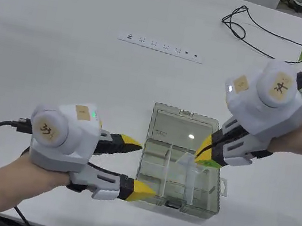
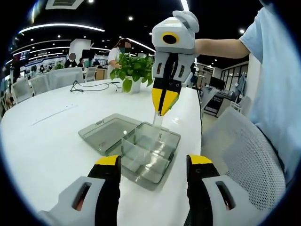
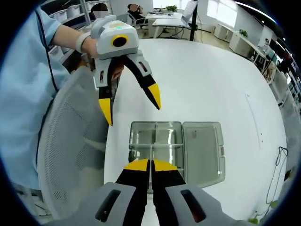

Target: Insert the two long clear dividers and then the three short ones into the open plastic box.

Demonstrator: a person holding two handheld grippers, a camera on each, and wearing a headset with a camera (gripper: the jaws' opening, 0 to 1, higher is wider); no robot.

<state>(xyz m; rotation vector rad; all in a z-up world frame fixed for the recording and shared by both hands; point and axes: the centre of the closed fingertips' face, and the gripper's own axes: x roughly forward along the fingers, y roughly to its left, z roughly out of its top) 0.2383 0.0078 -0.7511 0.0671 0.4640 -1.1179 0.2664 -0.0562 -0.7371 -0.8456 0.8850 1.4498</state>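
The right gripper (image 1: 209, 154), clenched on a clear plastic divider (image 1: 191, 177), holds it in the open translucent grey plastic box (image 1: 164, 185), with the released left gripper (image 1: 138, 166) at the box's 9 o'clock.

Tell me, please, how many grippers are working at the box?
2. The left gripper sits open just left of the box; the right gripper hangs above it, shut on a clear divider.

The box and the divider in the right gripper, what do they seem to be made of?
Box: looks like smoky translucent hard plastic, glossy; a light glint sits on its see-through lid. Divider, pinched in the right gripper: probably clear plastic, nearly colourless.
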